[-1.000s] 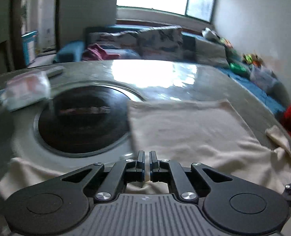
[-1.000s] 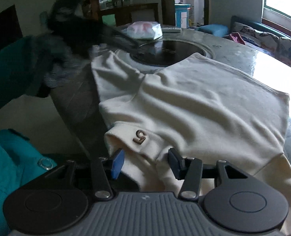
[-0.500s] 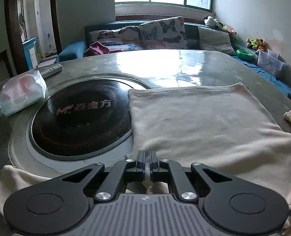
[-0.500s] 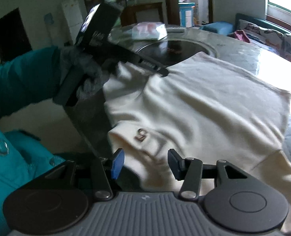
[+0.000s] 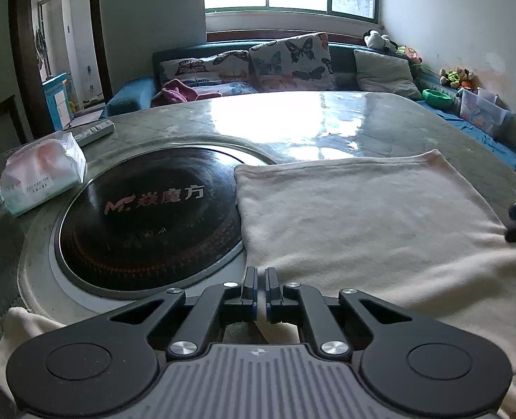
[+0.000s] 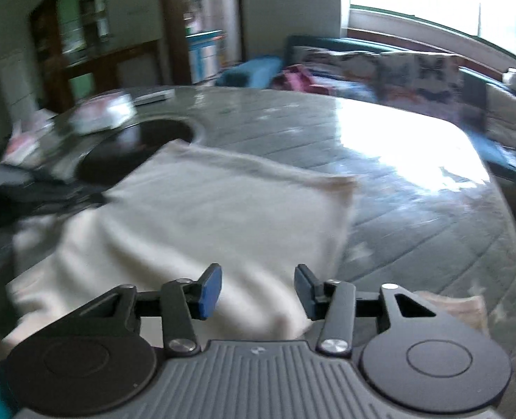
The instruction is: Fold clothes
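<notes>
The sweater [image 5: 362,223] lies spread flat on the round table [image 5: 292,122], cream-coloured. One side edge runs along the rim of the dark cooktop [image 5: 146,223] set into the tabletop, and part of the cloth hangs toward me over the near edge. It looks soft, fairly thick and limp, so I judge it light but floppy: it will sag and drag wherever I am not holding it. It should also slide easily on this glossy tabletop.

My left gripper [image 5: 260,291] is clenched, with a small fold of the cloth pinched between its closed fingers at the near left part of the garment. My right gripper [image 6: 257,288] is spread wide and holds nothing. It hovers over the near right part of the cloth, and that view is blurred, so I cannot tell how close the fingertips are to the fabric.

I would take hold on the right at the matching spot near the shoulder or side seam. A good bite through both layers would make front and back lift together. A pinch of the top layer alone would probably peel it away and wrinkle the fold. A tissue pack [image 5: 41,174] and a remote [image 5: 95,132] sit beyond the cooktop, well apart from the cloth.
</notes>
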Motion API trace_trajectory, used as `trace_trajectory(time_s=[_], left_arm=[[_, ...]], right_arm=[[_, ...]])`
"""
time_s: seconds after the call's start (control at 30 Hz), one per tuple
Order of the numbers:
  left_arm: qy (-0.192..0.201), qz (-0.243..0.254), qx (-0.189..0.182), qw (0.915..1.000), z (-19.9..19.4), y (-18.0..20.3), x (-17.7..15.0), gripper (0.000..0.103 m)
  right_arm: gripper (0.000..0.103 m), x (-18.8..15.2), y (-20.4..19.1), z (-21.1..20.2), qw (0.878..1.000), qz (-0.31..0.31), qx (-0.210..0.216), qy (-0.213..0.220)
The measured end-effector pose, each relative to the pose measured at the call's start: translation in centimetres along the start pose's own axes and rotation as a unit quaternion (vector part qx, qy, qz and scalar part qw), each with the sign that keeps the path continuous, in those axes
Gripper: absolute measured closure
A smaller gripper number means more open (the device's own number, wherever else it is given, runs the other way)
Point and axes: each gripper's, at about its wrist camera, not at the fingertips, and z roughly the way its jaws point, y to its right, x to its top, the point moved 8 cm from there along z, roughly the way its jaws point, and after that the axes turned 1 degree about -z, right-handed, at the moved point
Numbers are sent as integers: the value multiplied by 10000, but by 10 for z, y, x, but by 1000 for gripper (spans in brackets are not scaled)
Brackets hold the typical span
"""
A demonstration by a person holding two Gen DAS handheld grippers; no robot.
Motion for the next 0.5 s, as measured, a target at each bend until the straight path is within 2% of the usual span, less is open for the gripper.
trace_trajectory(time_s=[0.17, 0.4, 0.47, 0.5], left_arm=[[23, 62, 38, 10000, 4, -1, 2, 97], [22, 108, 51, 9999, 11, -4, 5, 96], [8, 150, 65, 9999, 15, -5, 7, 96], [0, 171, 75, 9998, 17, -5, 8, 96]], right_arm=[[69, 13, 34, 27, 9987, 294, -426, -35], [83, 20, 55, 59, 9971, 433, -602, -152], [92, 25, 55, 63, 9970, 451, -612, -116], [93, 28, 54, 66, 9969, 443, -648, -104]])
